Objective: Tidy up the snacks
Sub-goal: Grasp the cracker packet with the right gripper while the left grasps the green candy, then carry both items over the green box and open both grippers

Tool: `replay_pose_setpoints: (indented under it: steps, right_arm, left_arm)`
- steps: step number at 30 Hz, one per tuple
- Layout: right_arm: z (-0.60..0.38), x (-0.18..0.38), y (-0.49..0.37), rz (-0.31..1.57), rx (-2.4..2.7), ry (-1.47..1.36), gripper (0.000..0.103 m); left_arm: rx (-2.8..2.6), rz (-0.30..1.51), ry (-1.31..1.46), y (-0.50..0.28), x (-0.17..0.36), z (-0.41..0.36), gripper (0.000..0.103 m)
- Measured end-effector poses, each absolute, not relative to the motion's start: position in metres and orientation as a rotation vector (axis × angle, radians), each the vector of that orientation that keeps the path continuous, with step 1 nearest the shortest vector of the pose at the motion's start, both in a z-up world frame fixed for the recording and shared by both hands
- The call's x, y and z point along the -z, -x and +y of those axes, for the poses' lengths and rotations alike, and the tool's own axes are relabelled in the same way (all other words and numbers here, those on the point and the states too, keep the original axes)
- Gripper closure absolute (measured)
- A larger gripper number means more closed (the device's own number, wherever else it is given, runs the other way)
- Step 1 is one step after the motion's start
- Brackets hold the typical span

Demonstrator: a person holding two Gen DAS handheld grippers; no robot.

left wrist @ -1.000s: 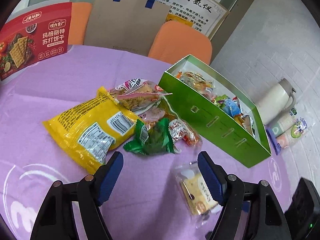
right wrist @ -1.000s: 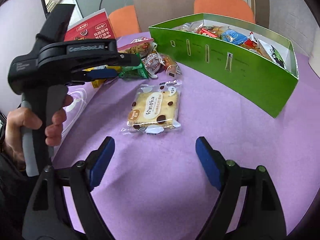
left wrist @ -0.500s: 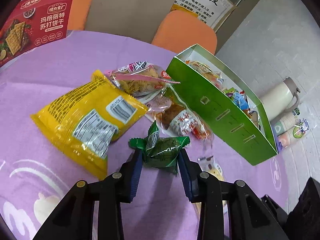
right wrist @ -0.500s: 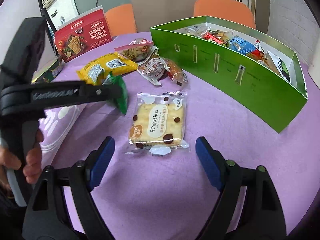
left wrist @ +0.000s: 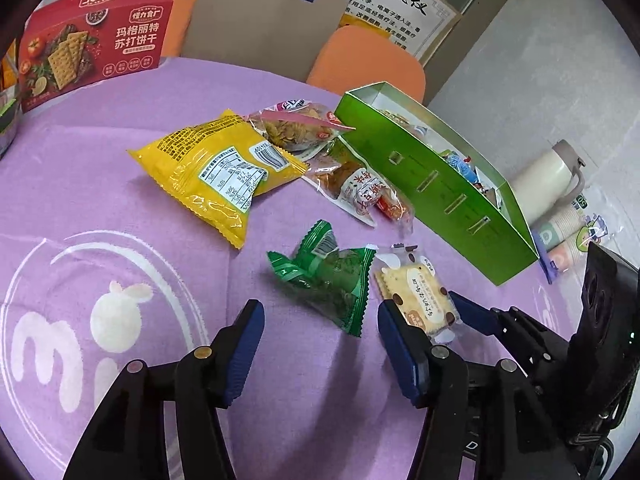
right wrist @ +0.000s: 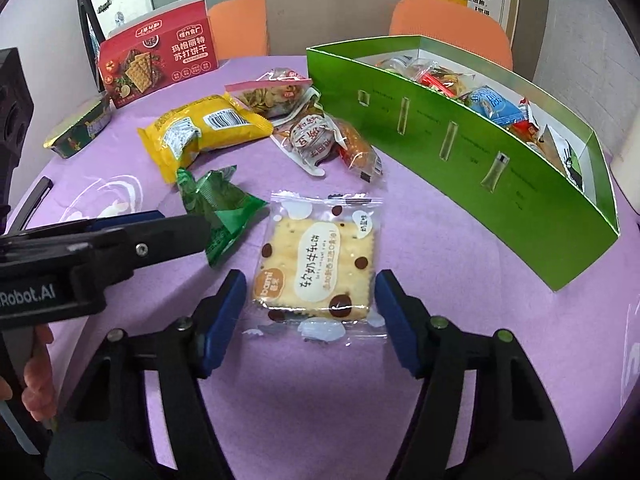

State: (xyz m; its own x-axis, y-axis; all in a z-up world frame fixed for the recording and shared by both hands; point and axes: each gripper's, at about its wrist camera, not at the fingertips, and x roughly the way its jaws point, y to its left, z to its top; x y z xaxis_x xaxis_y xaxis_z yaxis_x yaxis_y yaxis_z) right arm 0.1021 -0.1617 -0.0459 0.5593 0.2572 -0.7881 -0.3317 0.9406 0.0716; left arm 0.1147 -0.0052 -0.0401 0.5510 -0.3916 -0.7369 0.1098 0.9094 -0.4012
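Observation:
A green snack packet (left wrist: 324, 280) (right wrist: 224, 208) lies loose on the purple cloth just ahead of my left gripper (left wrist: 320, 320). Its jaws are opening and touch nothing. Beside the packet lies a clear cracker packet (right wrist: 316, 264) (left wrist: 416, 296) with brown dots. My right gripper (right wrist: 310, 284) straddles its near half. The jaws are closing, with the pads just beside the wrapper's edges and no squeeze visible. The long green box (right wrist: 480, 168) (left wrist: 440, 192) stands at the right, holding several snacks.
A yellow bag (left wrist: 216, 168) and clear-wrapped snacks (left wrist: 360, 188) lie between the packets and the box. A red cracker carton (right wrist: 160, 56) and a tin (right wrist: 80, 132) stand at the far left. A thermos (left wrist: 548, 180), paper cups (left wrist: 568, 232) and orange chairs (right wrist: 448, 20) are behind.
My left gripper shut on the green packet, carried it next to the cracker packet and let it go. My right gripper moved forward over the cracker packet and its jaws narrowed.

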Motion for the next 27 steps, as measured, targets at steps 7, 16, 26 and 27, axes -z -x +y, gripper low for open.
replay_pose_setpoints:
  steps: [7, 16, 26, 27]
  right_arm:
    - [-0.168, 0.044, -0.102, 0.910, -0.355, 0.045, 0.038]
    - [-0.177, 0.042, -0.102, 0.905, -0.370, -0.009, 0.042]
    - [-0.200, 0.019, -0.081, 0.818, -0.370, -0.095, 0.043]
    - [-0.204, 0.012, -0.080, 0.796, -0.363, -0.101, 0.043]
  left_arm:
    - [0.291, 0.960, 0.306, -0.132, 0.039, -0.014, 0.040]
    - [0.309, 0.962, 0.316, -0.144, 0.040, -0.020, 0.046]
    - [0.323, 0.916, 0.353, -0.133, 0.021, -0.013, 0.073]
    - [0.333, 0.908, 0.353, -0.132, 0.016, -0.013, 0.073]
